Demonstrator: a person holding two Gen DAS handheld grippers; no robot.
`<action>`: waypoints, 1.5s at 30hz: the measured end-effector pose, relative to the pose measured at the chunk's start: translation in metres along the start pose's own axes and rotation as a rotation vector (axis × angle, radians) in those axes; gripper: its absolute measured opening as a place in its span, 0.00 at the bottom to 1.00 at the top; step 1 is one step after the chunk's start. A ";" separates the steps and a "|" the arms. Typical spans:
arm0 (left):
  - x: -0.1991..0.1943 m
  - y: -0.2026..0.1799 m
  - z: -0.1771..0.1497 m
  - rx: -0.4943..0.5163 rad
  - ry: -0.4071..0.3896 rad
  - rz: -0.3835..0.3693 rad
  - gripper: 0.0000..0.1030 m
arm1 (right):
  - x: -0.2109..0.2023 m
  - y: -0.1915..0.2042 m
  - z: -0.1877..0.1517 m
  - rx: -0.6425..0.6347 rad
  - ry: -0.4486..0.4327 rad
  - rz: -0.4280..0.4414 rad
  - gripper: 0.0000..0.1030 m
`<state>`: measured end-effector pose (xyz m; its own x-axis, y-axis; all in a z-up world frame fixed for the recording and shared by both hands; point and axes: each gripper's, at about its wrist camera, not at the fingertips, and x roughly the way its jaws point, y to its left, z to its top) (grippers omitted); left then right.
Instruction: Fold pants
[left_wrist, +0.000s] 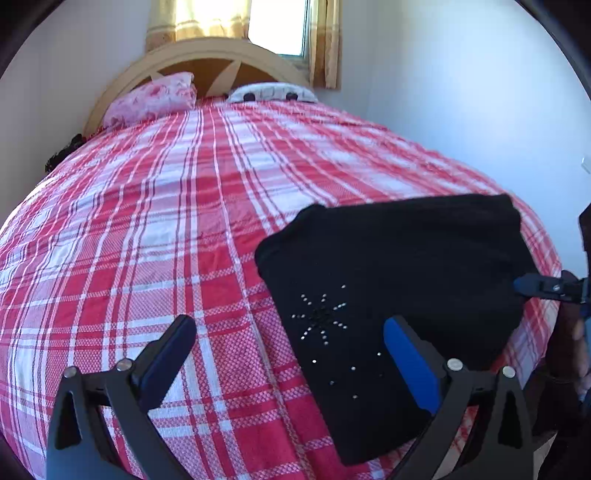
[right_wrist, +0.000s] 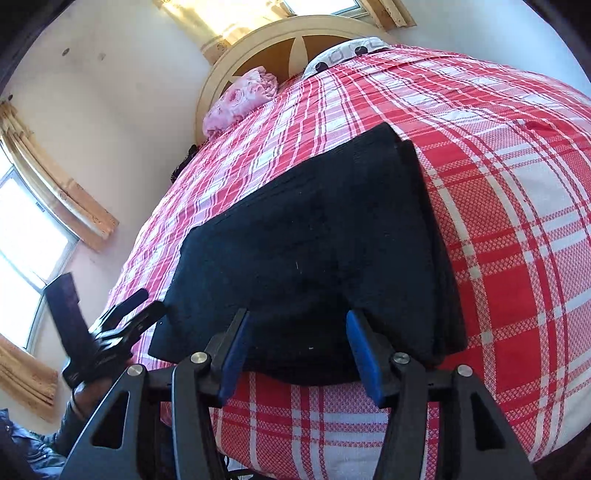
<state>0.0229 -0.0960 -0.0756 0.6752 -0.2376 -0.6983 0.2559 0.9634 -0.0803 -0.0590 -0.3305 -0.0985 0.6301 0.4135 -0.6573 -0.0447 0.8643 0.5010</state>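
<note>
The black pants (left_wrist: 399, 266) lie folded into a compact rectangle on the red plaid bed, with a rhinestone star pattern on top; they also show in the right wrist view (right_wrist: 314, 251). My left gripper (left_wrist: 291, 332) is open and empty, its right finger over the pants' near left part and its left finger over the bedspread. My right gripper (right_wrist: 297, 332) is open at the pants' near edge, holding nothing; it shows in the left wrist view (left_wrist: 546, 288) at the fold's right side. The left gripper shows in the right wrist view (right_wrist: 136, 306) just left of the pants.
The bed (left_wrist: 147, 221) has a red and white plaid cover. A pink pillow (left_wrist: 155, 99) and a white patterned pillow (left_wrist: 273, 92) lie by the arched headboard (left_wrist: 207, 55). Curtained windows (right_wrist: 33, 236) stand behind and to the left. White walls flank the bed.
</note>
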 end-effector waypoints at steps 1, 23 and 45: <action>0.002 0.000 0.000 -0.002 0.009 0.000 1.00 | -0.003 0.001 0.001 0.006 0.000 0.001 0.53; -0.001 -0.006 0.003 0.003 0.017 0.025 1.00 | -0.035 -0.015 0.011 0.052 -0.144 -0.011 0.54; 0.001 -0.020 0.019 -0.030 -0.007 -0.032 1.00 | -0.014 -0.057 0.033 0.107 -0.105 -0.074 0.63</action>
<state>0.0321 -0.1184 -0.0610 0.6720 -0.2696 -0.6898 0.2572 0.9584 -0.1240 -0.0399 -0.3950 -0.0994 0.7062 0.3128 -0.6352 0.0841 0.8537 0.5139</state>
